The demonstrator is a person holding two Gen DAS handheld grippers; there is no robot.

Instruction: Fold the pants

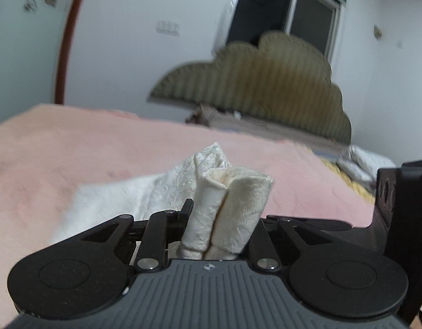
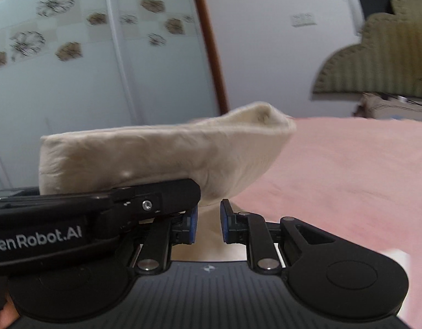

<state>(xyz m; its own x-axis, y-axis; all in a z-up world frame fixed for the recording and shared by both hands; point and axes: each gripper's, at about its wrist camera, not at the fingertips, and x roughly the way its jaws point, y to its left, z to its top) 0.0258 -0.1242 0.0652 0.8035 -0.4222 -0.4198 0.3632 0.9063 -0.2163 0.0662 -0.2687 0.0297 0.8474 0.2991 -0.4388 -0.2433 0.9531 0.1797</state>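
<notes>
The pants [image 1: 227, 197] are cream-white textured cloth lying on a pink bedspread [image 1: 87, 153]. My left gripper [image 1: 219, 219] is shut on a bunched fold of the pants that sticks up between its jaws; more cloth trails off to the left on the bed. In the right wrist view the pants [image 2: 156, 153] hang as a lifted fold held by the left gripper's black body [image 2: 101, 200], which crosses the frame from the left. My right gripper [image 2: 208, 222] is open with a narrow gap between its blue pads [image 2: 194, 224]; the cloth sits just beyond the tips.
An olive scalloped headboard [image 1: 265, 87] stands at the back of the bed with a dark window [image 1: 279, 8] above it. White bedding [image 1: 361, 164] lies at the right edge. A wardrobe with flower-patterned doors [image 2: 74, 54] stands behind the bed's left side.
</notes>
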